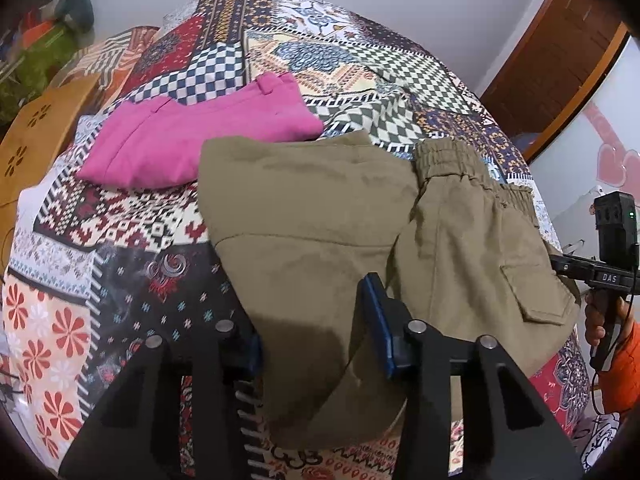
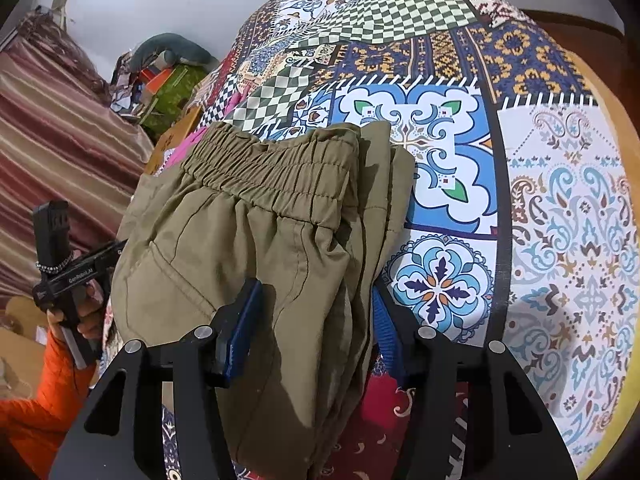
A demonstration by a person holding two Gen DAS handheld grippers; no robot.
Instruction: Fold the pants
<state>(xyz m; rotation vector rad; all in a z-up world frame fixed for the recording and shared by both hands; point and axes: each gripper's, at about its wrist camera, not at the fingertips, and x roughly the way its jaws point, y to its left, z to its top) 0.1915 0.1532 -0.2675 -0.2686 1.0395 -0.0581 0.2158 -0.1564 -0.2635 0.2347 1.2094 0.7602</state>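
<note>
The olive-khaki pants lie partly folded on the patchwork bedspread. Their elastic waistband is at the far end, and a flap pocket faces up. My left gripper is open, its jaws wide apart around the near edge of the pants. My right gripper is open too, straddling the bunched near fold below the waistband. The right gripper's body shows at the right edge of the left wrist view. The left gripper's body shows at the left of the right wrist view.
Folded pink pants lie on the bedspread just beyond the khaki pair. A wooden headboard and a clutter pile stand at the left. A brown door is at the right. A striped curtain hangs beside the bed.
</note>
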